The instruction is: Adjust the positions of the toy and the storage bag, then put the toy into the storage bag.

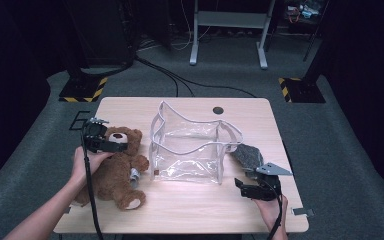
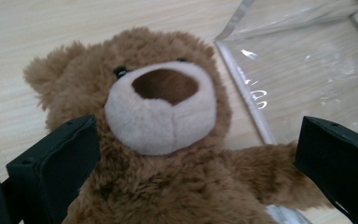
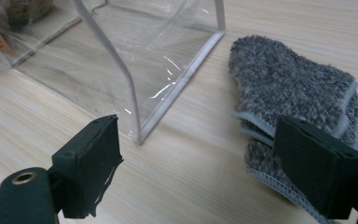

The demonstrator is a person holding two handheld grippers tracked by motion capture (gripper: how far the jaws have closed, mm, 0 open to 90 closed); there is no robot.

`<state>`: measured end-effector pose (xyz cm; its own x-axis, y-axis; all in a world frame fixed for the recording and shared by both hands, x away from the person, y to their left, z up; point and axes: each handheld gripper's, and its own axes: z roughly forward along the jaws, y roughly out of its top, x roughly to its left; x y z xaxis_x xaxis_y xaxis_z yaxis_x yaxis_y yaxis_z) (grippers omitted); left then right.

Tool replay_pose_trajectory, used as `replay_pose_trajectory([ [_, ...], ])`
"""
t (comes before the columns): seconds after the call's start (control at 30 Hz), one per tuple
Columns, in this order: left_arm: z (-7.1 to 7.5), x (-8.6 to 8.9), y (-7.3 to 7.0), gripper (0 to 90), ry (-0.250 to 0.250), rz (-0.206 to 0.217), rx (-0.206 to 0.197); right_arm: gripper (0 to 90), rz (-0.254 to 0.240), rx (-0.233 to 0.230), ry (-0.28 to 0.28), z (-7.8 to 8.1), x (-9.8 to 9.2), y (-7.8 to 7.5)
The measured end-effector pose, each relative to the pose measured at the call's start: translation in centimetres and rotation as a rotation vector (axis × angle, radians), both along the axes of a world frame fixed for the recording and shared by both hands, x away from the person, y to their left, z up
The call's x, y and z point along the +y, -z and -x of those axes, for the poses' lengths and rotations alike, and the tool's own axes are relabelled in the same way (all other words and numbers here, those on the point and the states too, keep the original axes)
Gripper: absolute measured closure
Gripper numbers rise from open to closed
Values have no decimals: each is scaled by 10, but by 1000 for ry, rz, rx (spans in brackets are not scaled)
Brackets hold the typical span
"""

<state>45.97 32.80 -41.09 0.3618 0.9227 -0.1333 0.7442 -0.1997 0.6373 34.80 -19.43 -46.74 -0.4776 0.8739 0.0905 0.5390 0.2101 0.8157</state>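
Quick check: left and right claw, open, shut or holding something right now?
Left claw: open, jaws either side of the teddy bear, not pressing it.
Right claw: open, holding nothing; grey cloth just ahead by the clear bag.

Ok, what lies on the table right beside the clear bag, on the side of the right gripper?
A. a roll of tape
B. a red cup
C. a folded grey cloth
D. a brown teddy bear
C: the grey cloth lies folded by the clear bag's corner, just ahead of the open right gripper; the teddy bear is on the bag's other side.
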Motion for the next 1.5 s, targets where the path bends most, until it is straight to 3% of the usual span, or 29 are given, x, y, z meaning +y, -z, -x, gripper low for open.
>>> replay_pose_trajectory([
  [0.13,-1,1,9,0,-17,13,37,144,-3,2,13,3,-3,5],
  [0.47,-2,2,32,0,-72,-54,20,142,-8,29,62,9,-13,26],
  [0.57,-4,4,37,0,-93,-45,29,142,-14,37,70,10,-14,31],
  [0.7,-6,9,52,0,-119,-83,63,142,-13,55,82,11,-16,37],
  [0.8,-10,14,60,0,-134,-47,122,142,-21,53,86,11,-18,40],
  [0.97,-17,13,70,0,-118,-37,180,142,-18,55,91,12,-21,44],
  [1.0,-20,10,75,2,-114,-34,208,142,-21,56,96,13,-22,46],
  [1.03,-20,10,75,18,-114,-34,208,142,-21,56,96,13,-22,46],
  [1.1,-22,8,77,43,-93,-57,225,142,-20,57,99,13,-23,47],
  [1.27,-23,7,77,255,-74,-70,213,139,-20,58,103,15,-26,48],
  [1.5,-17,12,75,347,-57,-55,164,105,6,72,116,22,-30,54],
])
